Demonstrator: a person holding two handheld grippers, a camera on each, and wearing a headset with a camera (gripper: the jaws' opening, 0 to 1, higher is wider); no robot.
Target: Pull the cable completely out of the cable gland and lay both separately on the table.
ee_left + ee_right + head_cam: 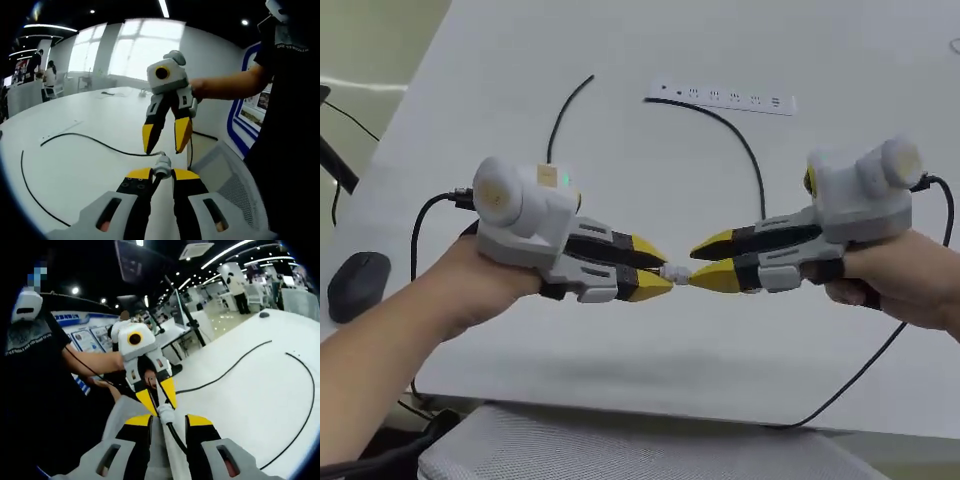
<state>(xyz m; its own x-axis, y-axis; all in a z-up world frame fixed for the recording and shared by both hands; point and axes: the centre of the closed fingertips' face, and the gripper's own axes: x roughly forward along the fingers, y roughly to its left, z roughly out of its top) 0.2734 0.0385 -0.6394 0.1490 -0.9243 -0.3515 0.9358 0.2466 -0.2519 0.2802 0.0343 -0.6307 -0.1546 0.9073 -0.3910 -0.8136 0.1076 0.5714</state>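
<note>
Left gripper (668,273) clamps the cable gland (161,165) at its tips; right gripper (691,264) jaws stand apart, cable (175,435) between them.

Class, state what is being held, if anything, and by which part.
The left hand-held gripper pinches the cable gland by its body at its jaw tips; the right hand-held gripper is open around the cable.

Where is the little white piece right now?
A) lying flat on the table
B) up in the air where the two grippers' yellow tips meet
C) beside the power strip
B: the cable gland sits between the tips of the left gripper and right gripper, above the table.
</note>
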